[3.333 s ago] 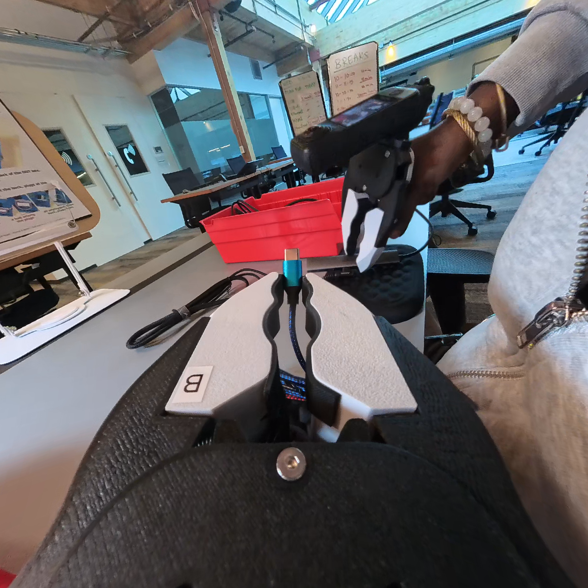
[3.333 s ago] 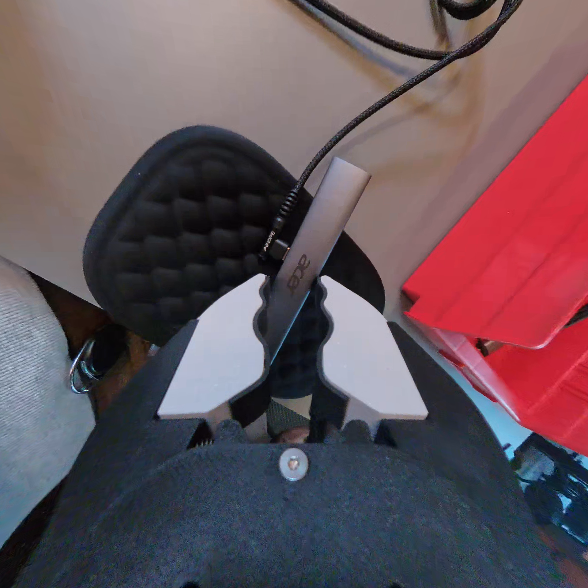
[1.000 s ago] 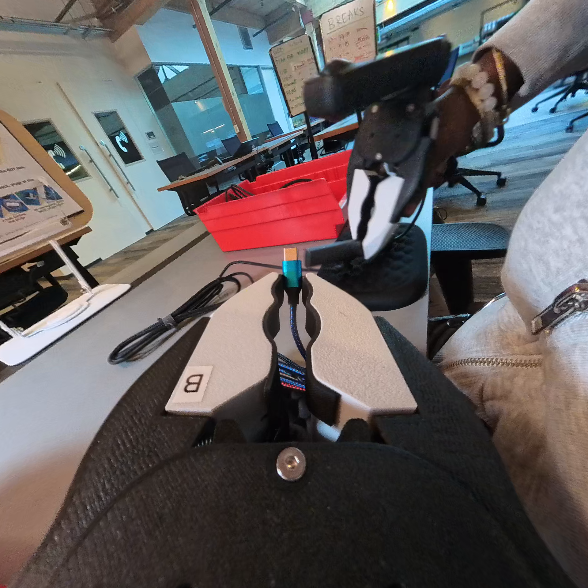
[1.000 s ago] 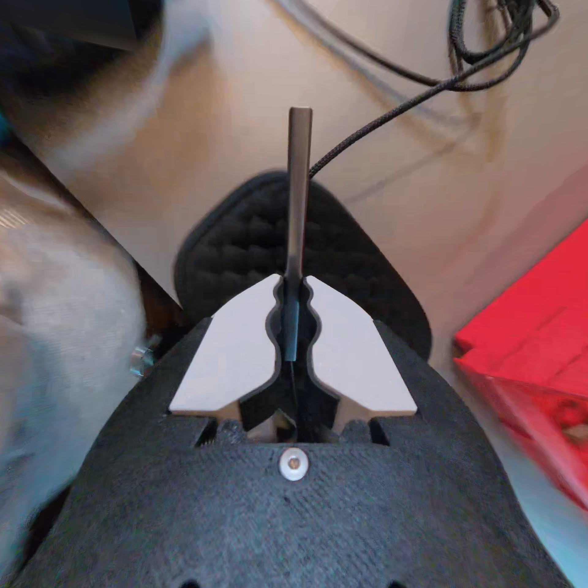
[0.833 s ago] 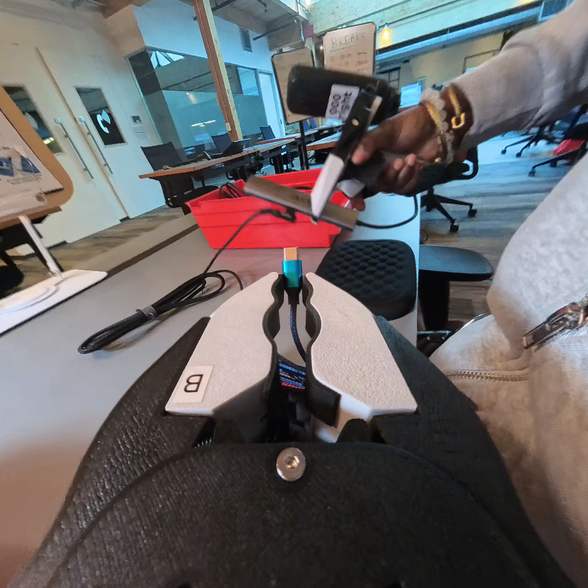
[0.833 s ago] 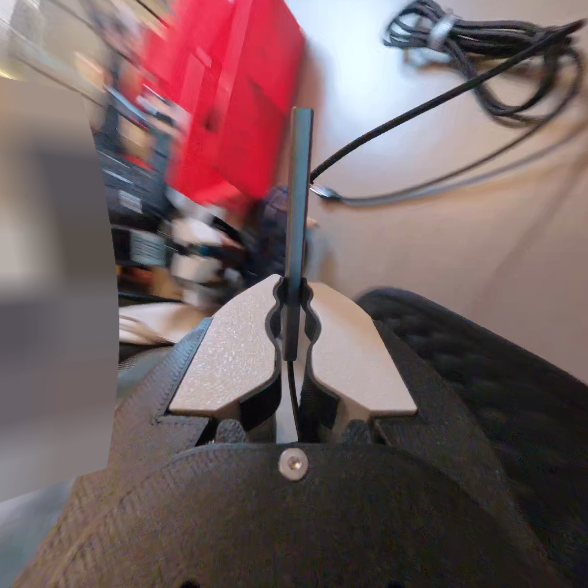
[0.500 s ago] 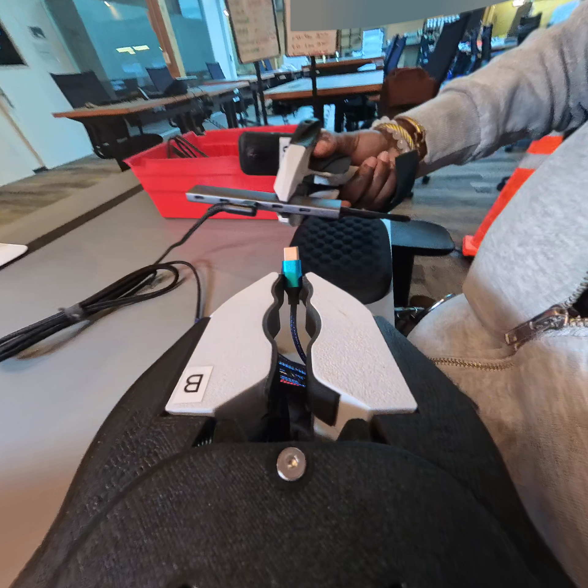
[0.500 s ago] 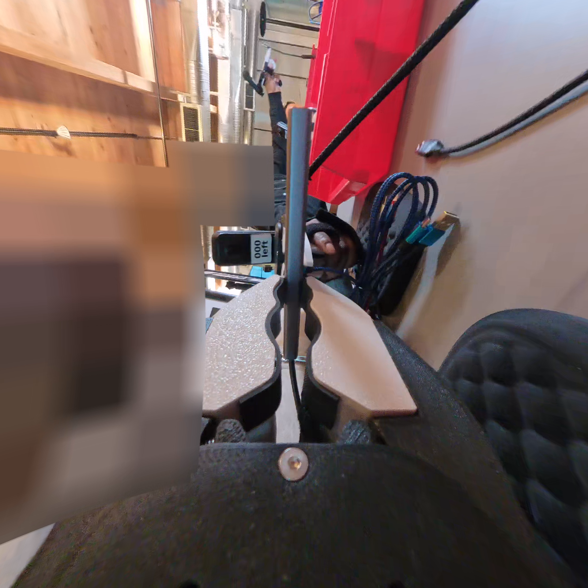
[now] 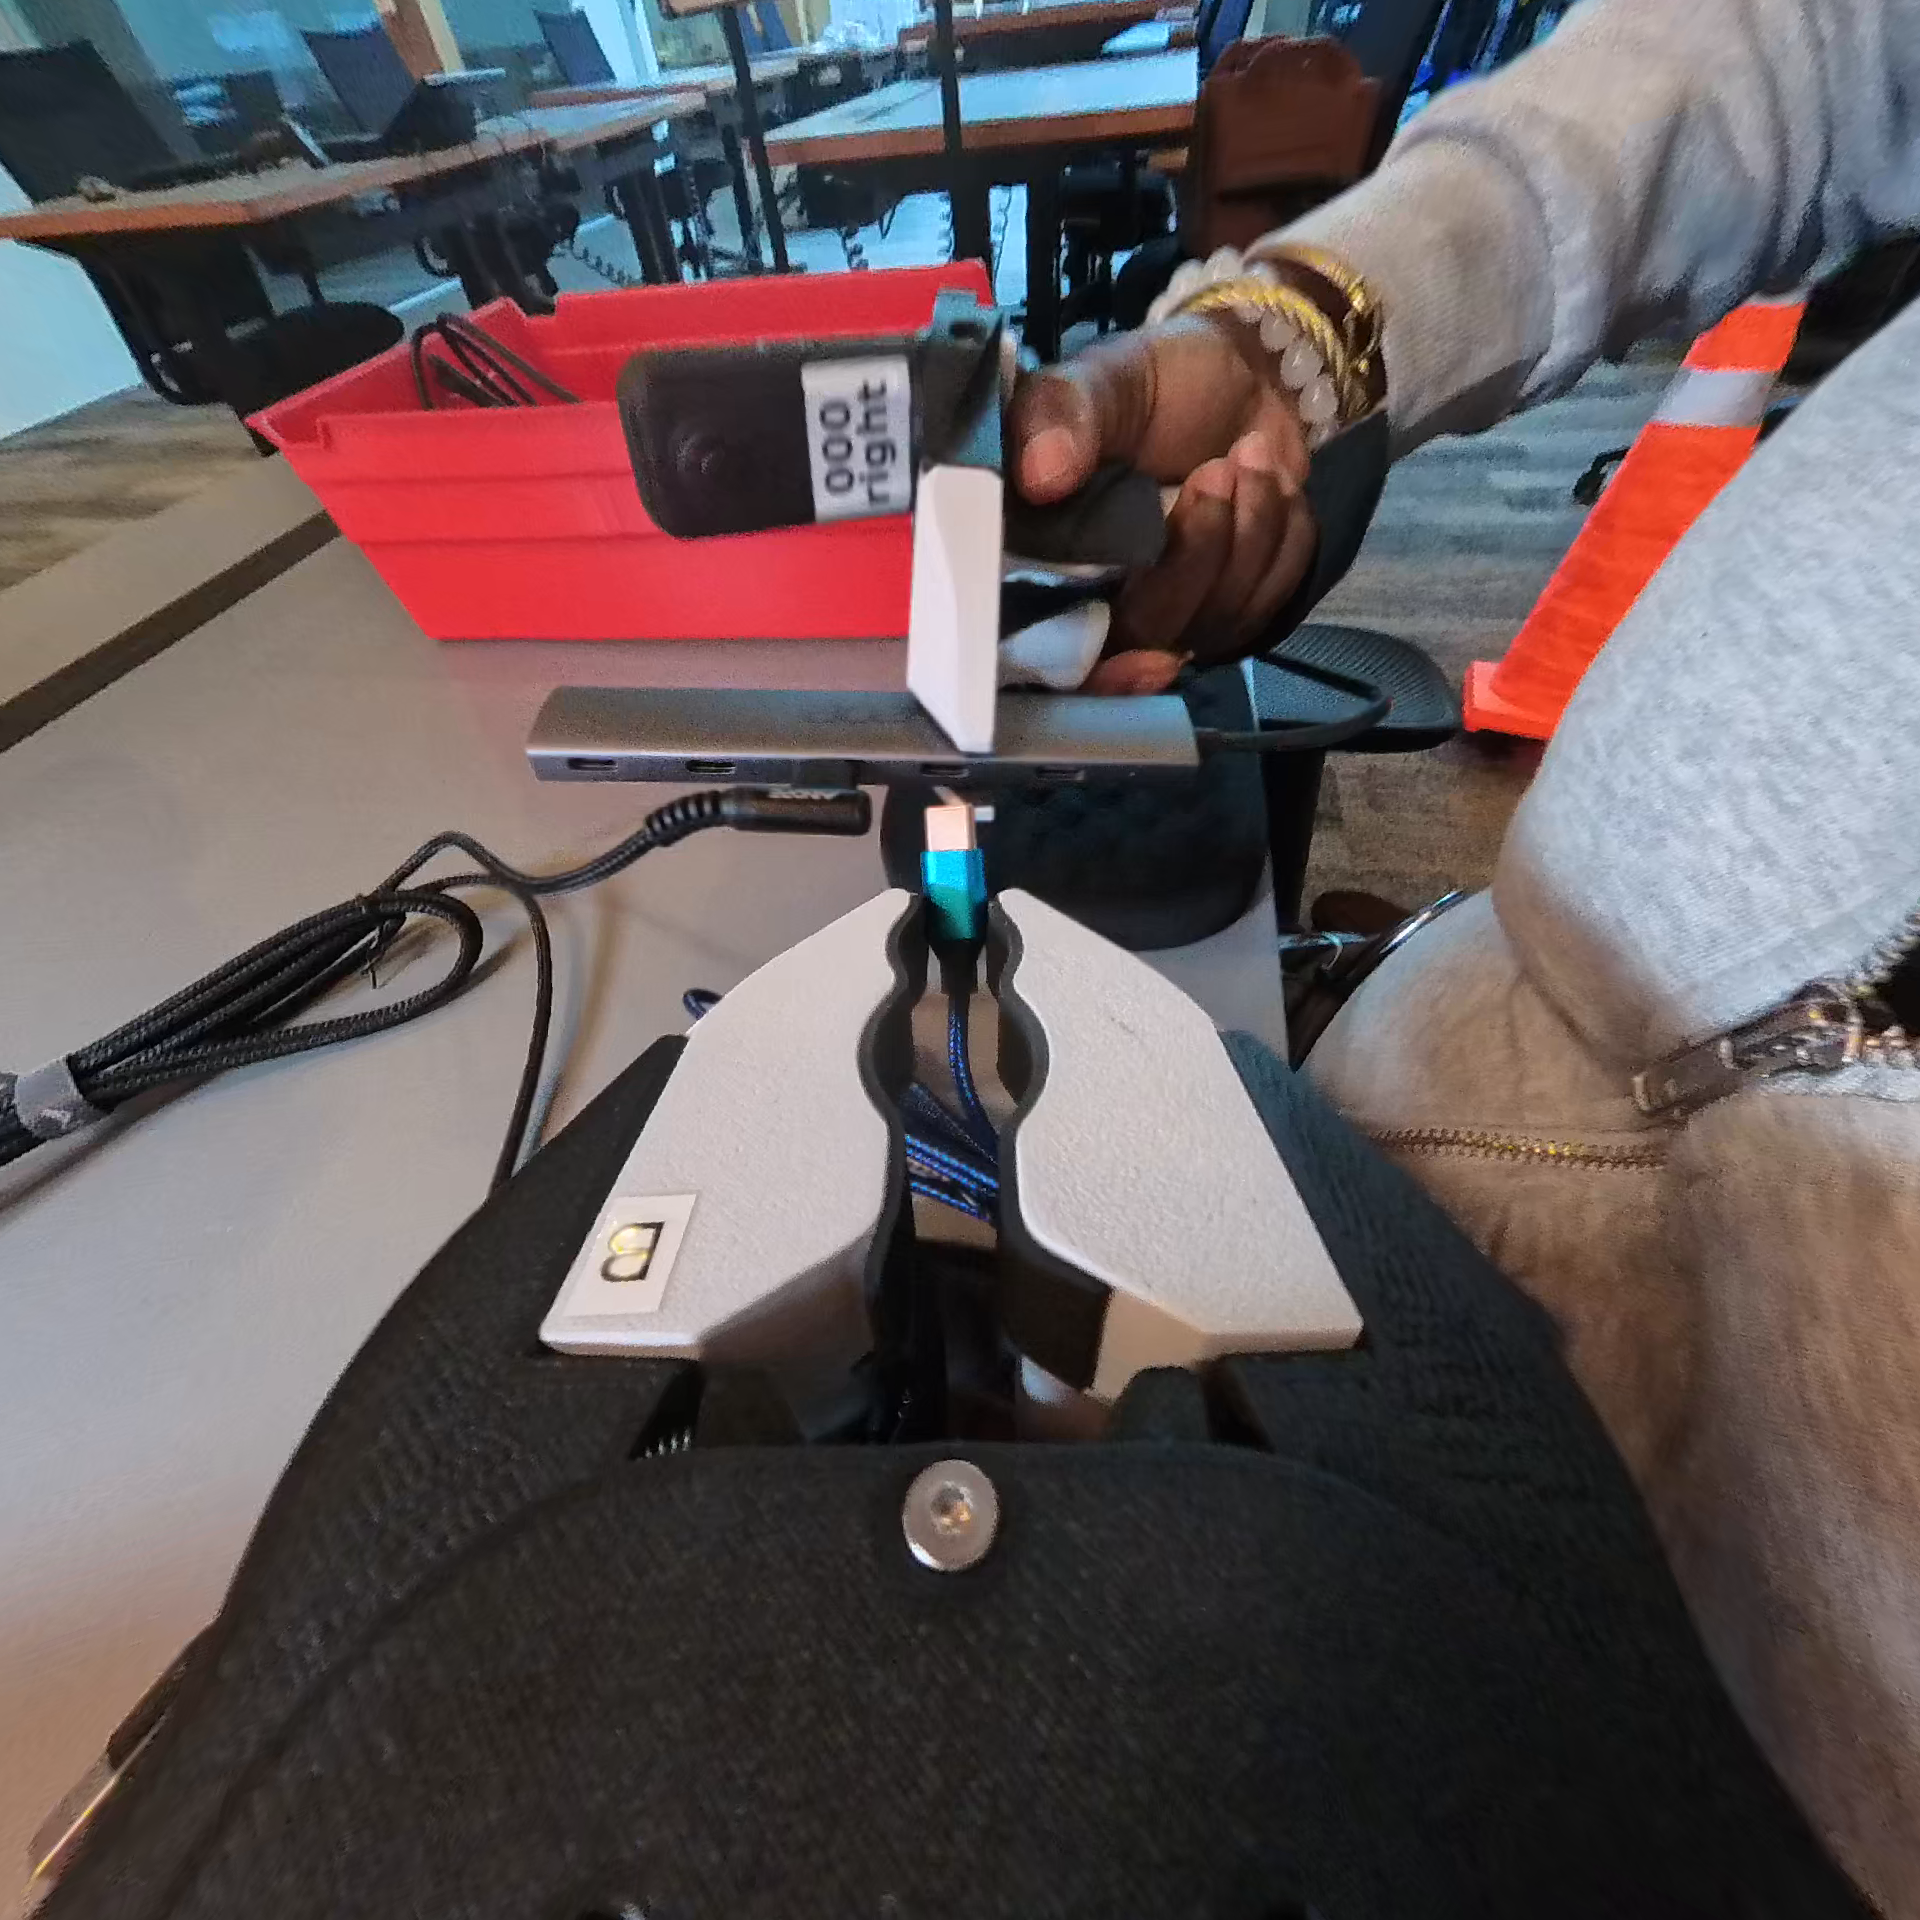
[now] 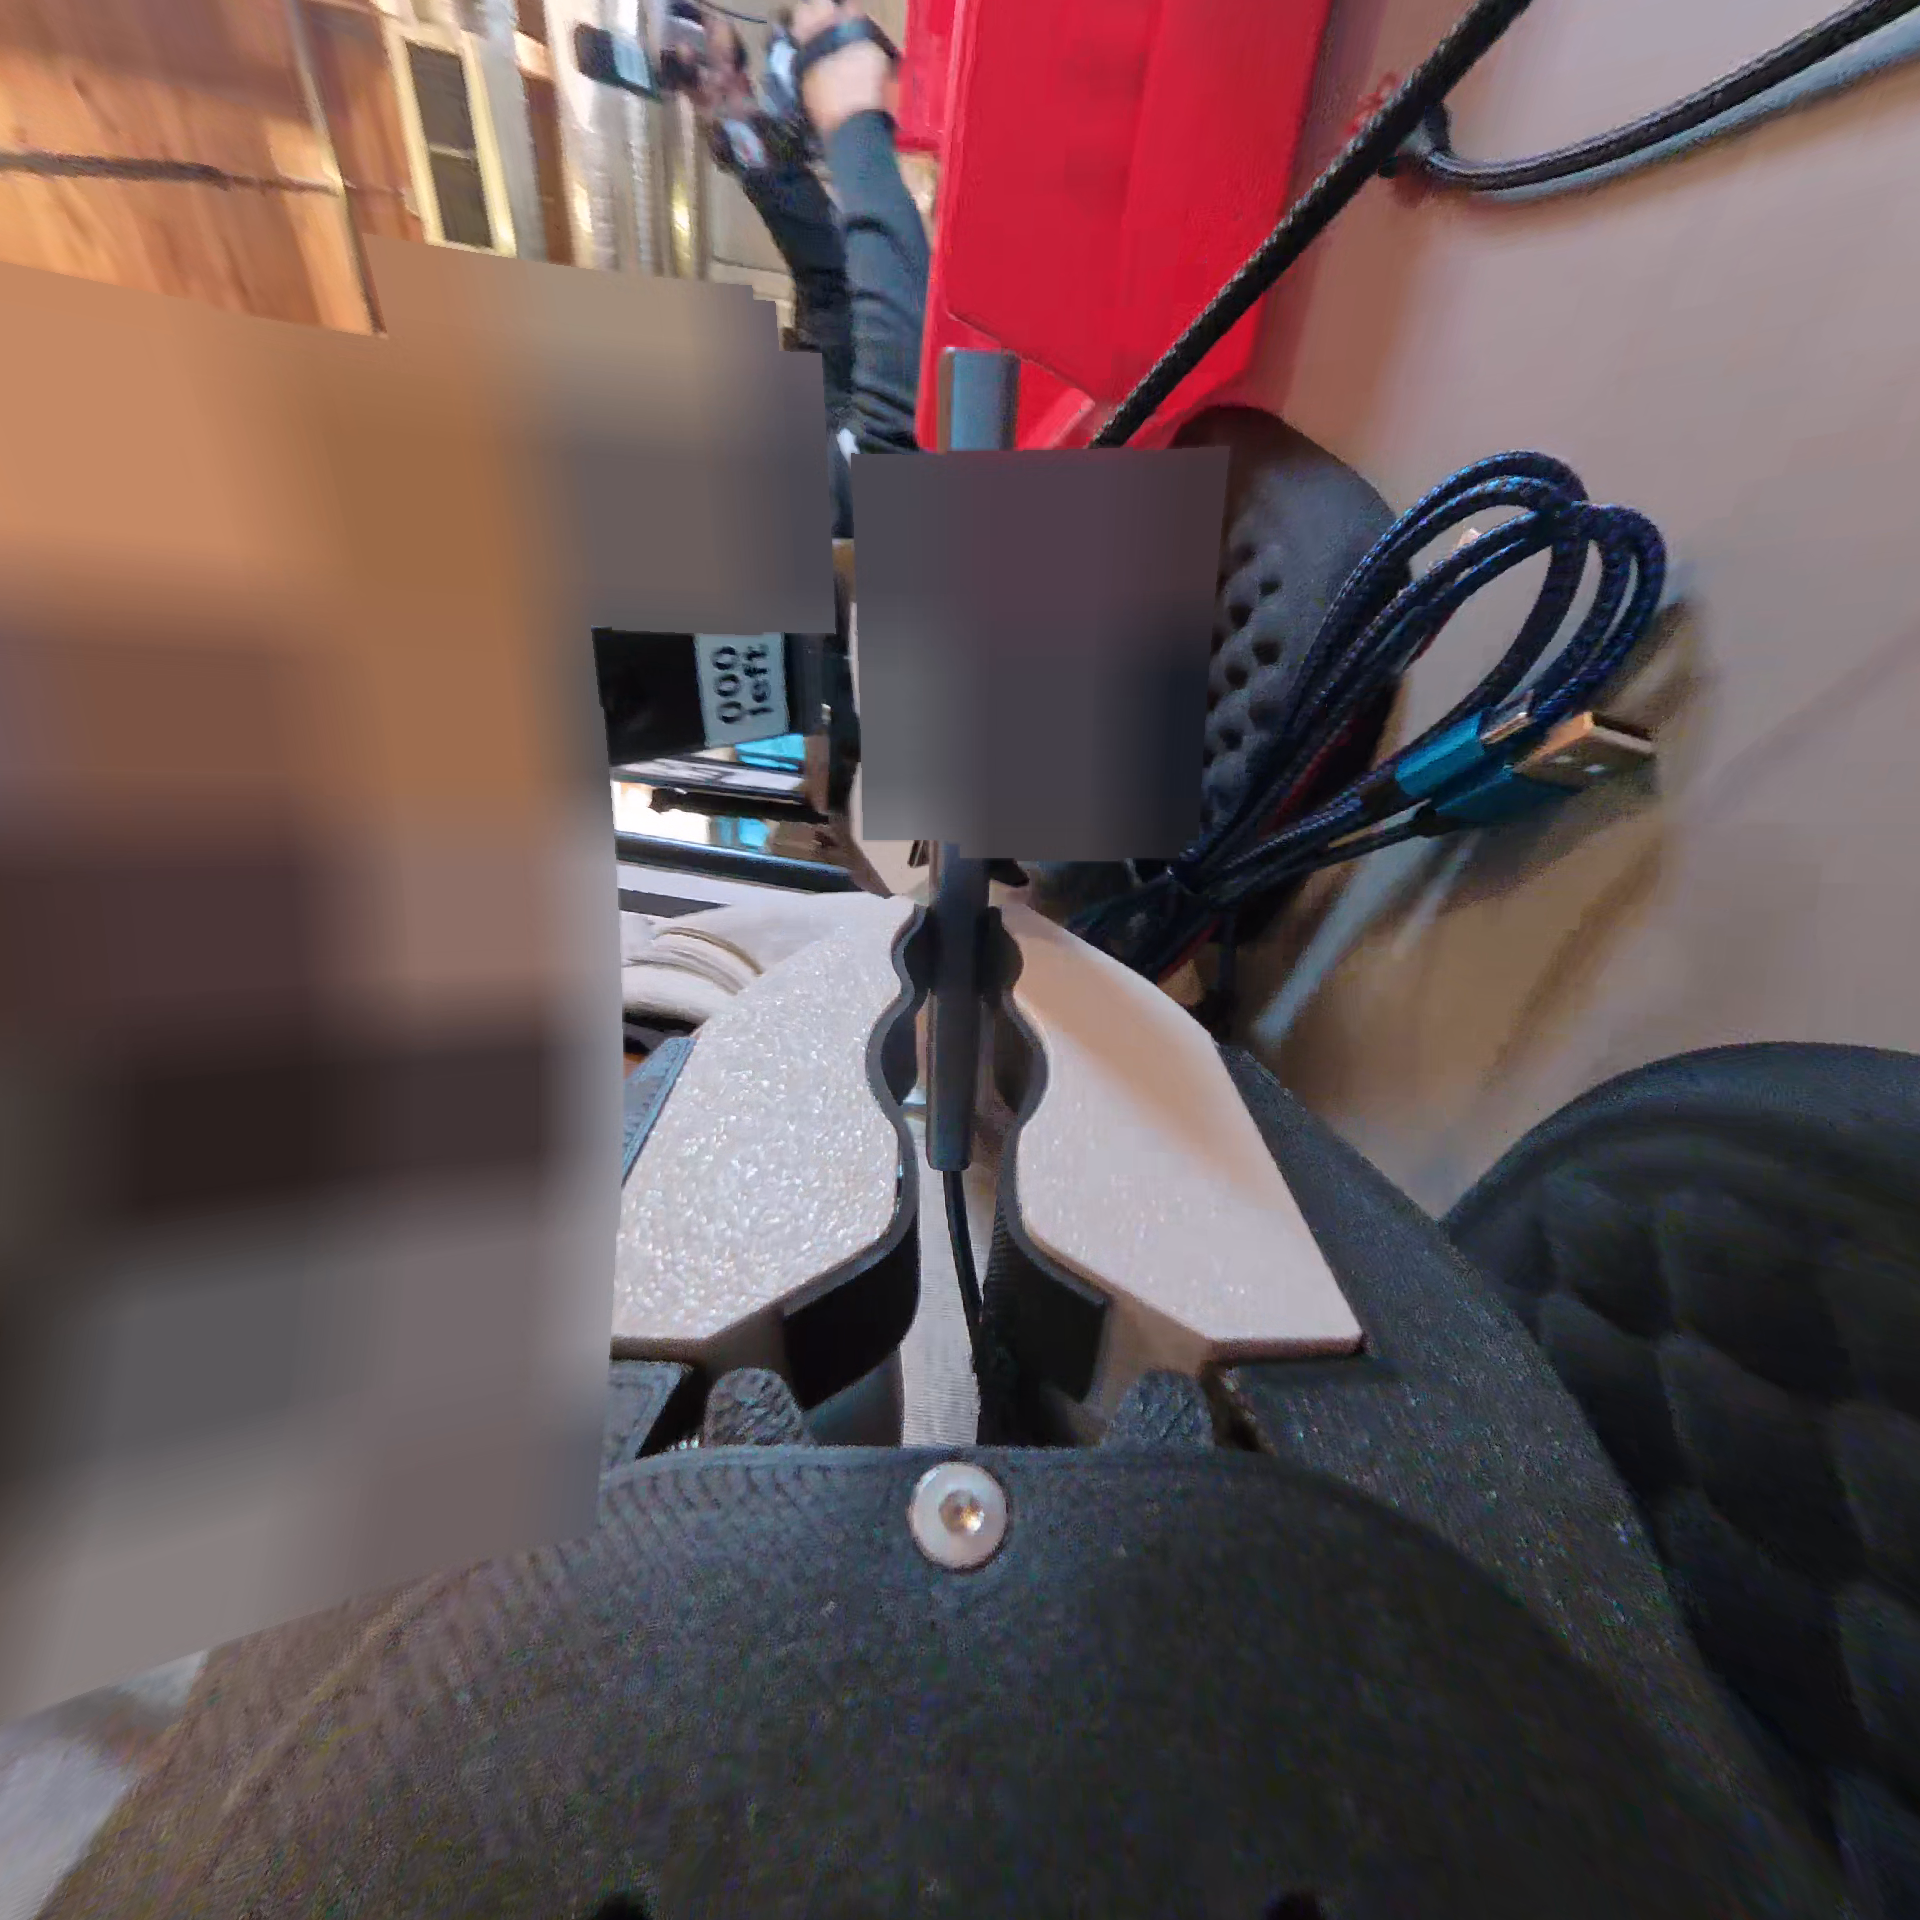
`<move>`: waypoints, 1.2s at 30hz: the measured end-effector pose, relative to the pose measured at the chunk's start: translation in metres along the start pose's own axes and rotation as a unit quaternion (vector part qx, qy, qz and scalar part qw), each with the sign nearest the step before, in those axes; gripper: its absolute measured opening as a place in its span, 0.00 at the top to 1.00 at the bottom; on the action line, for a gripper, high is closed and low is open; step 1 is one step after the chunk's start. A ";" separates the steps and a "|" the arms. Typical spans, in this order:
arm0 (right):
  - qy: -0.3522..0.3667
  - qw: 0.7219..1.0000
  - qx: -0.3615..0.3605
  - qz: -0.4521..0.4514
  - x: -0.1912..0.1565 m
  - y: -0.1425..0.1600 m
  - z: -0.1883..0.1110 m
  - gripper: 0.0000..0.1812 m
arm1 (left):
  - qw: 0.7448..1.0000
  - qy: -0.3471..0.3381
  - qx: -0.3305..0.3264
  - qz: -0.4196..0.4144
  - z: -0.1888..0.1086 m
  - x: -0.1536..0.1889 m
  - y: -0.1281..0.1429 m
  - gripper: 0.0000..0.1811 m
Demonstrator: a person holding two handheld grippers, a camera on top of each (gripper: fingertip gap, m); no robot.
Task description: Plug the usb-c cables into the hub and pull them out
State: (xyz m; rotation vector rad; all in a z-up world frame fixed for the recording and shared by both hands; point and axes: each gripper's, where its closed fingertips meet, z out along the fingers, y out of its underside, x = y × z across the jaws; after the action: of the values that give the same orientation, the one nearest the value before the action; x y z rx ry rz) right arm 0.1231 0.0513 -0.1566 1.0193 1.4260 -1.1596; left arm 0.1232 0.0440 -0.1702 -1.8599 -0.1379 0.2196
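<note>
My left gripper (image 9: 953, 914) is shut on a teal USB-C plug (image 9: 952, 873) of a blue braided cable; the metal tip points up at the hub, a short gap below its port row. The grey hub (image 9: 748, 727) is held level in the air by my right gripper (image 9: 954, 717), seen farther off in the left wrist view. A black cable's plug (image 9: 800, 808) sits in the hub's underside. In the right wrist view my right gripper (image 10: 958, 925) is shut on the hub (image 10: 956, 1039), seen edge-on. A coil of blue cable (image 10: 1496, 665) lies beyond.
A red bin (image 9: 582, 499) stands at the back of the grey table (image 9: 260, 1247). A bundled black cable (image 9: 270, 997) lies on the left. A black padded armrest (image 9: 1132, 862) sits below the hub. A person's grey sleeve and jacket (image 9: 1714, 935) fill the right.
My right gripper lifted the hub off the armrest, turned it level and brought it close above the teal plug. My left gripper kept its hold and moved nearer the hub.
</note>
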 end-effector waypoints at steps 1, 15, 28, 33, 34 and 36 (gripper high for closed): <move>0.014 1.000 -0.007 -0.009 0.002 0.001 0.001 0.95 | 1.000 -0.004 -0.014 -0.001 0.001 -0.001 0.004 0.94; 0.115 0.993 -0.035 -0.009 0.018 0.001 0.004 0.95 | 0.983 -0.100 -0.129 0.083 0.014 -0.009 0.025 0.94; 0.112 0.993 -0.020 -0.030 0.026 0.004 -0.001 0.95 | 0.982 -0.111 -0.122 0.095 0.017 -0.002 0.022 0.94; 0.121 0.992 -0.024 -0.029 0.030 0.005 -0.001 0.95 | 0.978 -0.119 -0.133 0.106 0.019 -0.004 0.028 0.94; 0.119 0.992 -0.023 -0.026 0.029 0.006 -0.001 0.95 | 0.979 -0.118 -0.132 0.105 0.019 -0.003 0.027 0.94; 0.121 0.992 -0.023 -0.029 0.030 0.005 -0.001 0.95 | 0.979 -0.116 -0.134 0.103 0.019 -0.003 0.028 0.94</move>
State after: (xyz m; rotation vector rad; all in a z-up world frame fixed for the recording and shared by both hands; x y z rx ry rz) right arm 0.1236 0.0543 -0.1868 1.1211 1.6750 -1.0658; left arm 0.1157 0.0529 -0.2018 -2.1129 -0.1391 0.5879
